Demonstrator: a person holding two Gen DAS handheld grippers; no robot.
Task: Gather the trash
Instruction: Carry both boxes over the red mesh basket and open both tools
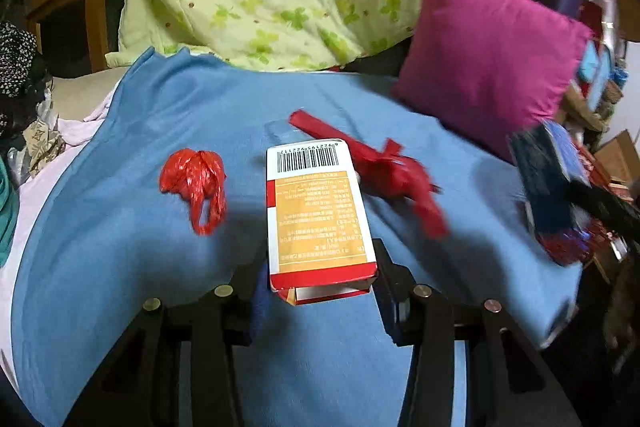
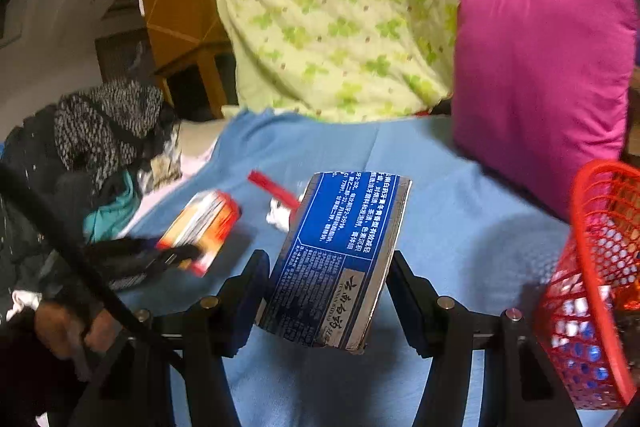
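Two jaws clamped, left gripper (image 1: 322, 267) on orange box (image 1: 318, 211), right gripper (image 2: 328, 291) on blue box (image 2: 340, 259), blue blanket (image 1: 120, 247), magenta pillow (image 1: 488, 83).

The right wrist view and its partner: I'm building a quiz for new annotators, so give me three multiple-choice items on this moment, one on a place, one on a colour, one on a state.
1. Where does the red mesh basket stand, seen from the right wrist?
A. at the right edge, on the blue blanket
B. on the magenta cushion
C. at the far left

2. What colour is the main face of the box in the right gripper?
A. green
B. blue
C. yellow

3. How is the left gripper?
A. open over nothing
B. shut on the orange and white box
C. out of view

Answers: 1 A, the basket sits low right on the blanket; 2 B, the blue box has white print; 3 B, both fingers press the box's sides.
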